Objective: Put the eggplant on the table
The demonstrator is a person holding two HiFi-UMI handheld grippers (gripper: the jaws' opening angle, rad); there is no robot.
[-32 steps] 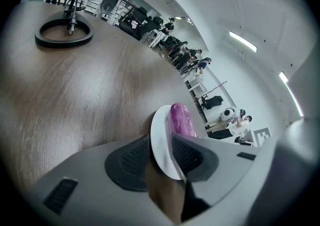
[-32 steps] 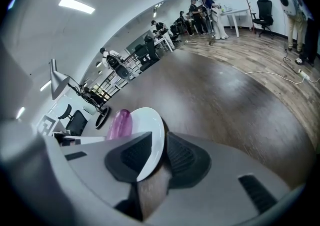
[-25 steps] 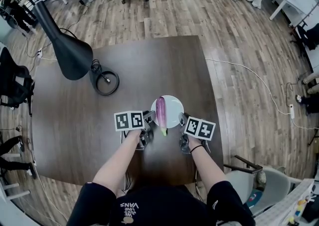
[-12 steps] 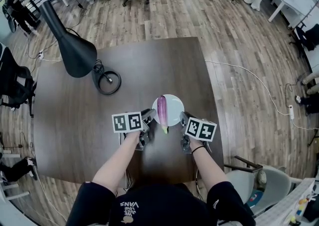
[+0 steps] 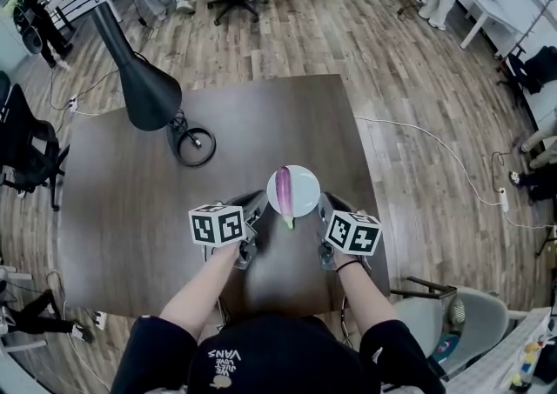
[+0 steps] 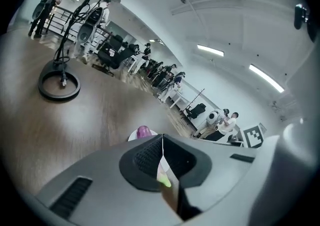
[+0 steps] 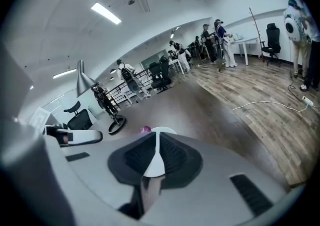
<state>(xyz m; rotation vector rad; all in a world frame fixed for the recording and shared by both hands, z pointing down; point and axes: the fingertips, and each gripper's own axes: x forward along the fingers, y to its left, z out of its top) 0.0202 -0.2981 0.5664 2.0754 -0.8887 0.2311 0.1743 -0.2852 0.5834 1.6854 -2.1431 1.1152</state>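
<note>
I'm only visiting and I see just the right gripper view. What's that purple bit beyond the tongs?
Observer: An eggplant, lying on the white plate.
Operator: Is all of it on the plate?
Observer: No. Its green stem end overhangs the plate, pointing toward the person.

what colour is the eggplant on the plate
Purple eggplant with a green stem end; clearest in the head view.
</note>
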